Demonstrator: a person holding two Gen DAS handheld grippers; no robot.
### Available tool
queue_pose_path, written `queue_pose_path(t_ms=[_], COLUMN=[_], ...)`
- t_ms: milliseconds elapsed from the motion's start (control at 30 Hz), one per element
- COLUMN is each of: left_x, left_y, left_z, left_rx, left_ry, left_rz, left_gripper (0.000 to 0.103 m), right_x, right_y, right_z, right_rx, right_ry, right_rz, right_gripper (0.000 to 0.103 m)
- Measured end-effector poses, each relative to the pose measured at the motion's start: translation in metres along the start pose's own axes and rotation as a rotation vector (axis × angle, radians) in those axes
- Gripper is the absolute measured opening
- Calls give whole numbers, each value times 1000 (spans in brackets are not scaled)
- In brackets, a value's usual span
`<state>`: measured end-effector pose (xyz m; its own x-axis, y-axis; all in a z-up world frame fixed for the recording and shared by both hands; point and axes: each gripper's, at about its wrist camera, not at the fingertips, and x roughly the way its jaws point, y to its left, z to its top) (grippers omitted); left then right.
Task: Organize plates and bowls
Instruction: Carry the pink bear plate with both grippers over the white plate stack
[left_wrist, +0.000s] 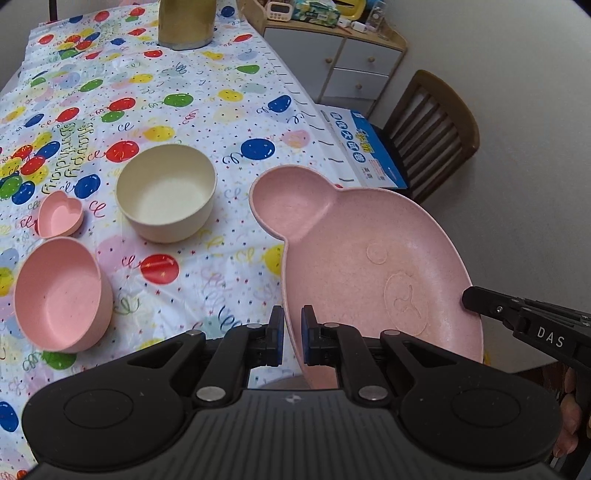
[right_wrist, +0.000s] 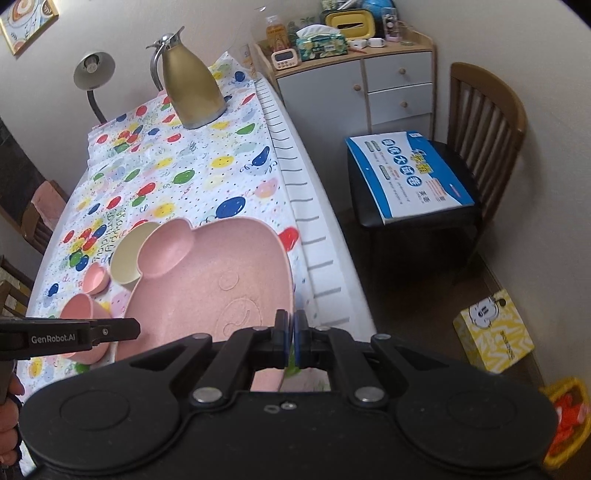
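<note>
A pink bear-shaped plate (left_wrist: 351, 240) (right_wrist: 207, 280) hangs tilted above the near right part of the table, carried from both sides. My left gripper (left_wrist: 292, 319) (right_wrist: 135, 328) is shut on its left rim. On the opposite rim my right gripper (right_wrist: 290, 319) (left_wrist: 468, 297) is shut too. On the balloon tablecloth to the left stand a cream bowl (left_wrist: 166, 192) (right_wrist: 127, 254), a small pink heart dish (left_wrist: 61, 214) (right_wrist: 96, 277) and a pink bowl (left_wrist: 61, 295) (right_wrist: 79, 306), all upright and apart from each other.
A gold jug (left_wrist: 186, 22) (right_wrist: 192, 85) stands at the table's far end. Right of the table edge (right_wrist: 314, 240) are a chair holding a blue box (right_wrist: 410, 177), a drawer cabinet (right_wrist: 369, 81) and a yellow box (right_wrist: 491, 332) on the floor.
</note>
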<state>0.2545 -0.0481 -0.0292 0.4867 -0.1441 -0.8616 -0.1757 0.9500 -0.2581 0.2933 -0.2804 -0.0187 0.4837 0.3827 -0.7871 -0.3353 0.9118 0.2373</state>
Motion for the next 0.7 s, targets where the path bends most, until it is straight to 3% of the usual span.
queue_pose_path(t_ms=[333, 700], left_x=[-24, -34], left_y=[14, 41], left_z=[-40, -73], left_rx=[58, 83], left_ry=[22, 45], left_rz=[-24, -33], left_gripper=[9, 9], right_x=[-35, -42], right_y=[22, 51], right_z=[-47, -90], right_rx=[51, 78], right_ry=[-27, -22], right_rz=[-26, -50], right_gripper=[2, 2])
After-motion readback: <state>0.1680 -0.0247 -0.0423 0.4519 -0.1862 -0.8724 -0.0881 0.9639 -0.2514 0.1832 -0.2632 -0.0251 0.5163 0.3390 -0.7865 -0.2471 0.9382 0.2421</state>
